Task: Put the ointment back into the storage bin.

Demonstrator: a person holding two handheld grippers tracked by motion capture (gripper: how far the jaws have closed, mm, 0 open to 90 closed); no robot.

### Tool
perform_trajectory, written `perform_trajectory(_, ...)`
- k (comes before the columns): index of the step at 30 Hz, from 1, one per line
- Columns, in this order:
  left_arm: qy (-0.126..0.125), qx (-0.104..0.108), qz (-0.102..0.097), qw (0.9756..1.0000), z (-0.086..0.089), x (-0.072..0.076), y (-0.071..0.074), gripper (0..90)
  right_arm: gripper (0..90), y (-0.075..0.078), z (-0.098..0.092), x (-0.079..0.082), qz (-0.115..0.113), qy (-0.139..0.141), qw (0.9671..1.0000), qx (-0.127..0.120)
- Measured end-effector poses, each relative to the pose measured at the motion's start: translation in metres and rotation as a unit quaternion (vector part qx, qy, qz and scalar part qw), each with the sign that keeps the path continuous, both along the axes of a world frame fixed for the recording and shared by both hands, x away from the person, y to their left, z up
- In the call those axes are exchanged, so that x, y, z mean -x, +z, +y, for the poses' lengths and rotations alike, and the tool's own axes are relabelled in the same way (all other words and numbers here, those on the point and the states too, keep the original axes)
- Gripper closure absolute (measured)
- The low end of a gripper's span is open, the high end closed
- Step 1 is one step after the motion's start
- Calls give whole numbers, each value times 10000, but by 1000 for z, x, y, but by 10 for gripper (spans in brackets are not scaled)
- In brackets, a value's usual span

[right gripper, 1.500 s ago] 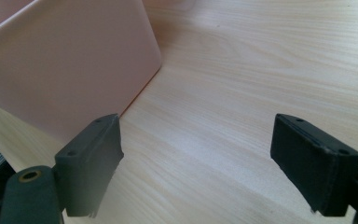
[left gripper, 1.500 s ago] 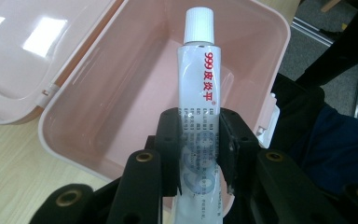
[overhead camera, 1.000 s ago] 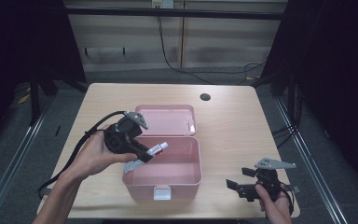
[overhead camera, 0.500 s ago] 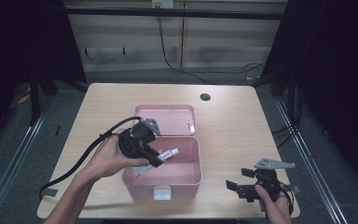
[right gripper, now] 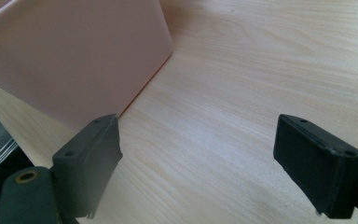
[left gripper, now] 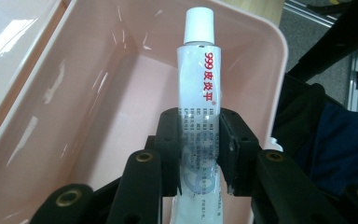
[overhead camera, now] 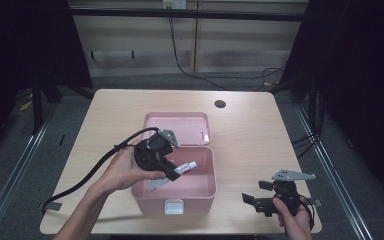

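A pink box stands open at the table's middle front, its lid laid back behind it. My left gripper hangs over the box's left part, shut on a white tube with a white cap and red print. In the left gripper view the tube points into the pink box, both pads pressing its lower body. My right gripper rests low near the table's front right, to the right of the box, jaws wide apart. In the right gripper view nothing lies between its fingers, and the box wall stands ahead.
A wooden table carries the box. A small dark round spot sits near the table's far edge. A black cable trails from the left gripper over the table's left front. Dark floor and rails surround the table.
My left gripper has carried the tube to the right and lower, from the box's left rim to over its inside. The right gripper has stayed where it was.
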State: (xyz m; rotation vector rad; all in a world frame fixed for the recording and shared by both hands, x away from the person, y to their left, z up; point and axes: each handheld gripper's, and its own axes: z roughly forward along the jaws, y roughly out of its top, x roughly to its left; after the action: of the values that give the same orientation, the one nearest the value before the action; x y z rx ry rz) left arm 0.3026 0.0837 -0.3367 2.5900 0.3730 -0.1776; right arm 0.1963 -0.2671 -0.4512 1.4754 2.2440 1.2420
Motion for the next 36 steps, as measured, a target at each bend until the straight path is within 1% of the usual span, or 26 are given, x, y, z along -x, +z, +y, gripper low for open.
perform_trajectory(2, -15, -42, 7, 10000, -3, 0, -5, 712, 141, 0, 0, 0, 9, -13, 10000, 1)
perform_trajectory(3, -33, -82, 26, 10000, -5, 0, -6, 712, 141, 0, 0, 0, 8, -16, 10000, -2)
perform_trajectory(4, -63, -149, 4, 9999, -6, 0, -8, 711, 141, 0, 0, 0, 2, -14, 10000, -8)
perform_trajectory(5, -61, -162, 34, 9998, -8, 0, -10, 711, 141, 0, 0, 0, 0, -12, 10000, -7)
perform_trajectory(6, -123, -196, 28, 9997, -10, 0, -12, 711, 141, 0, 0, 0, -11, 7, 10000, -17)
perform_trajectory(7, -135, -219, 67, 9996, -11, 0, -14, 711, 141, 0, 0, 0, -24, 29, 10000, -9)
perform_trajectory(8, -111, -240, 50, 9996, -12, 0, -16, 711, 141, 0, 1, 0, -16, 26, 10000, 1)
perform_trajectory(10, -169, -251, 73, 9995, -13, -1, -18, 711, 141, 0, 1, 0, -18, 42, 10000, -10)
perform_trajectory(15, -176, -261, 106, 9994, -17, 0, -23, 711, 141, 0, 1, 0, 0, 32, 10000, -6)
perform_trajectory(16, -231, -317, 127, 9991, -20, 0, -27, 711, 141, 0, 1, 0, 8, 8, 10000, 14)
perform_trajectory(18, -290, -352, 142, 9989, -21, 0, -30, 711, 141, 0, 1, -1, 14, 9, 10000, 34)
perform_trajectory(21, -260, -410, 189, 9986, -24, 1, -32, 711, 141, 0, 1, 0, 17, 10, 10000, 24)
perform_trajectory(24, -393, -477, 257, 9978, -28, 1, -39, 711, 141, 0, 1, 0, 19, 11, 10000, 26)
perform_trajectory(25, -376, -523, 286, 9975, -29, 1, -41, 711, 141, 0, 1, -1, 18, 12, 10000, 40)
perform_trajectory(27, -303, -626, 260, 9972, -31, 1, -44, 711, 141, 0, 1, -1, 23, 8, 10000, 40)
perform_trajectory(28, -309, -660, 308, 9969, -32, 0, -47, 712, 141, 0, 1, -1, 26, 15, 10000, 35)
perform_trajectory(29, -309, -660, 308, 9969, -32, 0, -47, 712, 141, 0, 1, -1, 26, 15, 10000, 35)
perform_trajectory(32, -468, -670, 422, 9958, -35, -1, -51, 711, 141, 0, 1, -1, 22, -6, 10000, 45)
perform_trajectory(36, -483, -671, 472, 9955, -37, -1, -55, 711, 141, 0, 1, -1, 29, -5, 10000, 46)
